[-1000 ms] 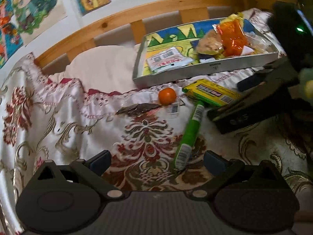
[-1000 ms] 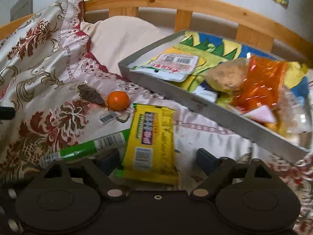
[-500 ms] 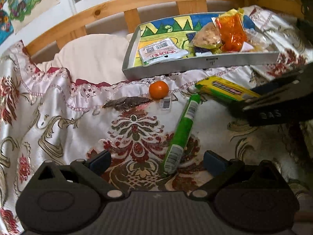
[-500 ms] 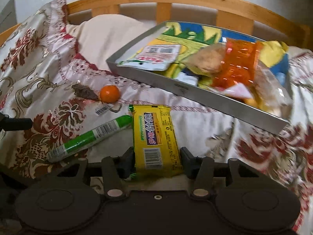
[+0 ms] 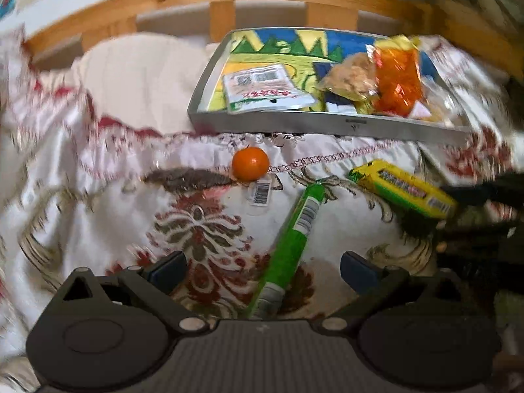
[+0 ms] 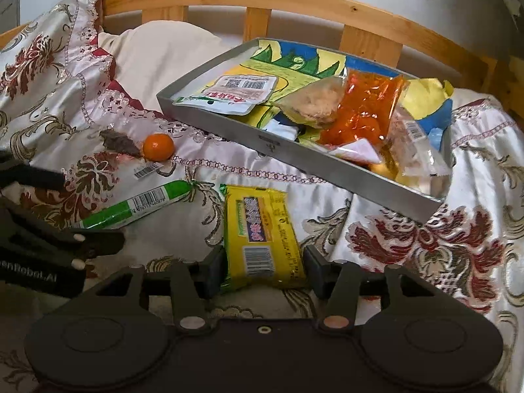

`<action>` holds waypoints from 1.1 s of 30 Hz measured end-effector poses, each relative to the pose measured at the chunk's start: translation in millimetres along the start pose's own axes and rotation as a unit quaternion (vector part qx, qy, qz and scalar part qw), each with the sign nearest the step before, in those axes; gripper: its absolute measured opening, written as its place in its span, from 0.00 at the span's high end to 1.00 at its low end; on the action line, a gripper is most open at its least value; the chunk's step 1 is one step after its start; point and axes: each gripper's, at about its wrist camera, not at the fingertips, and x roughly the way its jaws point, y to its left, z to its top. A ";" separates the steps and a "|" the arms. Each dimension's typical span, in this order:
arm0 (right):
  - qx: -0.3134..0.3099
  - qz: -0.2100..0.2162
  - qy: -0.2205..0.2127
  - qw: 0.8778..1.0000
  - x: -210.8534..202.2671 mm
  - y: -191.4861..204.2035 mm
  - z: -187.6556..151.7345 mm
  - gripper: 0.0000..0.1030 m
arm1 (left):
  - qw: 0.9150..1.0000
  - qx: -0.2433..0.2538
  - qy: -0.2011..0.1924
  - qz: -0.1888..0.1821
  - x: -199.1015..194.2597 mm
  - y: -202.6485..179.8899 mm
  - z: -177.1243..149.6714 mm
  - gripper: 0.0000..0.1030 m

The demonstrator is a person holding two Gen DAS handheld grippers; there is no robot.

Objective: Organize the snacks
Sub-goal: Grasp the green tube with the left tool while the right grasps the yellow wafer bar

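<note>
Over on the left, the left gripper (image 5: 263, 273) hangs wide open above the bedspread, with the green stick (image 5: 294, 235) lying slantwise between its jaws, untouched, in front of the tray (image 5: 327, 122). Nothing is grasped there yet. Just before the tray's front wall sits the orange (image 5: 250, 163), loose on the cloth beside a barcode tag. On to the right gripper (image 6: 264, 268), which is where the action is: it is clamped on the yellow pack (image 6: 262, 229), a pad against each long edge. Its jaws have just been easing open a little, with the pack between them. The pack's near end is pinched and its far end points at the tray's front wall, a short way off. By my reading the step in hand is picking up the yellow pack. Next it has to be lifted over that front wall and set down in the tray's emptier left half, away from the heap of bags on the tray's right. The grip looks light, so it may need firming up first.
</note>
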 end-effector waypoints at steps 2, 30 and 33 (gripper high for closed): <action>0.000 0.003 -0.003 1.000 1.8 0.5 0.9 0.43 | 1.000 -0.018 -0.004 -0.003 0.9 2.0 -0.7 0.07; -0.004 -0.002 -0.021 1.000 16.2 10.4 0.3 0.45 | 0.999 0.033 0.012 -0.003 17.5 -16.9 -0.5 0.53; -0.007 -0.001 -0.023 1.000 15.9 10.9 -0.1 0.47 | 0.999 0.042 0.008 0.006 15.5 -15.9 -1.5 0.63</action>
